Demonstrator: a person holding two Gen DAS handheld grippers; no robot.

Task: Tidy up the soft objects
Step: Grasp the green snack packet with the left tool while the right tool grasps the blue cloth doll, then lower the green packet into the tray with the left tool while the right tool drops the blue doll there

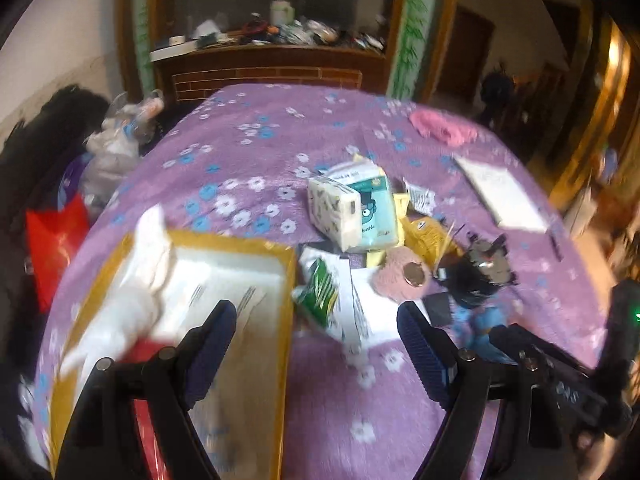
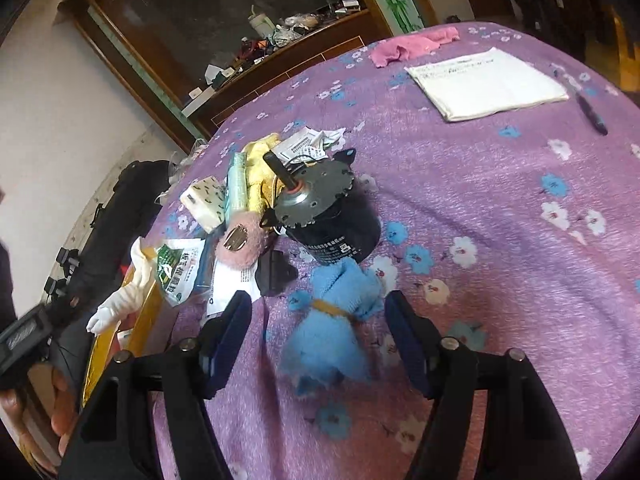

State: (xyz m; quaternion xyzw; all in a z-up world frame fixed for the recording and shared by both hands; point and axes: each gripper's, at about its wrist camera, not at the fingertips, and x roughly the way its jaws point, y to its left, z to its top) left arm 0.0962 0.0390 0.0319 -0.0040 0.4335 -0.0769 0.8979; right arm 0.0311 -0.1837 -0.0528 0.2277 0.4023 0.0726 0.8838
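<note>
**Inspector:** Begin with the soft items. Location?

**Assistant:** A blue cloth bundle, tied with a yellow band, lies on the purple floral cover of the counter. It sits between the fingers of the right gripper. Those fingers are spread, and neither pad presses on the cloth.

**Inspector:** Other soft items?

**Assistant:** A white cloth lies in the yellow-rimmed box at the left edge of the counter, draped over its rim. A pink fuzzy ball with a round metal disc on it rests in the heap just beside the blue bundle. Yellow cloth lies behind it. A pink cloth lies well apart, near the far edge.

**Inspector:** The left gripper?

**Assistant:** The left gripper hangs over the right wall of the box, fingers spread, nothing between them.

**Inspector:** Remaining items in the heap?

**Assistant:** Two tissue packs stacked together, a green printed packet, loose paper leaflets, and a small black motor with its shaft up, just beyond the blue bundle. A white folded sheet and a pen lie near the far right edge.

**Inspector:** Surroundings?

**Assistant:** A cluttered wooden cabinet shelf stands beyond the counter. The view is blurred; print on the packets cannot be read.
</note>
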